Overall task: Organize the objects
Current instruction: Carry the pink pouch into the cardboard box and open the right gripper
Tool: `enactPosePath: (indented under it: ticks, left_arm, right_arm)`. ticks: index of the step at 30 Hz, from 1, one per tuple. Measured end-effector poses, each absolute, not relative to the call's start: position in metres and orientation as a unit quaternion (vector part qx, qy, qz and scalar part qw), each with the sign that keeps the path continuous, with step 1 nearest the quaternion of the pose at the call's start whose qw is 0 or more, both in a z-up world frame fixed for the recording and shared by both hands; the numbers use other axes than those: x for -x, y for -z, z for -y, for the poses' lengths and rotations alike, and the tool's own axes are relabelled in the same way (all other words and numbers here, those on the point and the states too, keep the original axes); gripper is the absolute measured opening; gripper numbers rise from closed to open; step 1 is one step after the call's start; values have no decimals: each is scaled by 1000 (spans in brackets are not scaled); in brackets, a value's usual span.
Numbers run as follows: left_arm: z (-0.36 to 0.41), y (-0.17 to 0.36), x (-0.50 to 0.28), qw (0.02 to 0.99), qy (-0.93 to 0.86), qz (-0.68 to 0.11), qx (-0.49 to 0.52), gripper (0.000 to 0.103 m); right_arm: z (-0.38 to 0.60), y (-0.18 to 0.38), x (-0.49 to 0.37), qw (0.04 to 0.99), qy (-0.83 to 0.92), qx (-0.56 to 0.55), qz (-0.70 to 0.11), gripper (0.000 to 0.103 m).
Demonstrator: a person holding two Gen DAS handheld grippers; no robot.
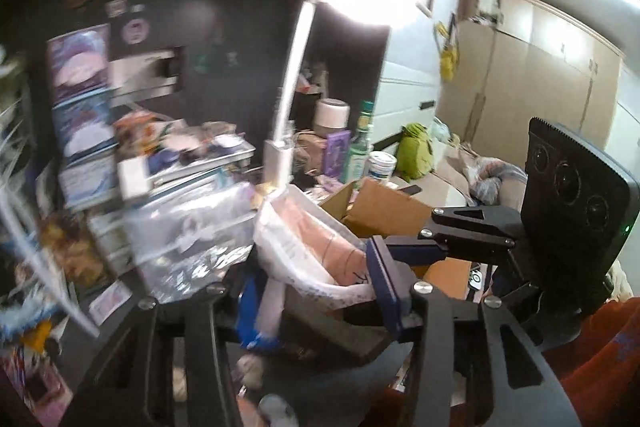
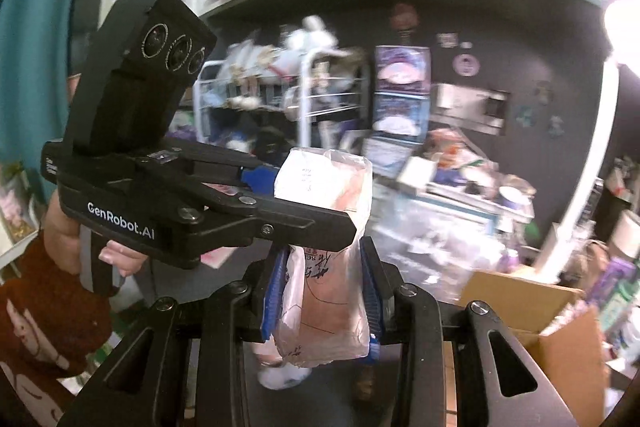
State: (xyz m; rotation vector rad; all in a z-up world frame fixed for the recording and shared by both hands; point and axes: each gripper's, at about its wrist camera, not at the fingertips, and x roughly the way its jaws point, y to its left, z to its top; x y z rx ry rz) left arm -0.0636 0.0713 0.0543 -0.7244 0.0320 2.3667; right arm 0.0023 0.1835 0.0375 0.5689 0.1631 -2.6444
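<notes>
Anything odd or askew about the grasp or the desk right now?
The pink packet in a clear bag is pinched by both grippers at once: right gripper clamps its lower half, left gripper crosses in at its upper part. Behind it, the desk stacks look heaped and leaning, though blur limits detail.

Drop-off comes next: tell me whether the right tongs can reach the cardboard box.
Probably yes: nothing stands between the right tongs and the cardboard box, but the left tongs seem to grip the same pink bag.
</notes>
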Motion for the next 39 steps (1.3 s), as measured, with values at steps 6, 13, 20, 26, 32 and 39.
enactPosePath:
  ticks: [6, 13, 20, 26, 32, 39]
  left_arm:
    - [-129, -50, 100, 361, -878, -25, 312, 46]
    - [-163, -25, 128, 355, -856, -37, 373, 46]
    - [-164, -22, 123, 334, -863, -69, 371, 86]
    - [-131, -41, 108, 318, -886, -50, 333, 89]
    - [-76, -55, 80, 280, -916, -28, 286, 97]
    - [-5, -39, 45, 199, -947, 3, 251, 102]
  right_arm:
    - [-242, -43, -4, 162, 959, -232, -33, 30]
    - [-285, -22, 11, 152, 942, -298, 8, 30]
    - [-283, -12, 15, 117, 944, -307, -18, 76]
    - [-282, -19, 14, 118, 946, -301, -8, 76]
    - [-246, -30, 5, 170, 945, -280, -11, 76]
    - [-175, -29, -1, 260, 925, -276, -20, 76]
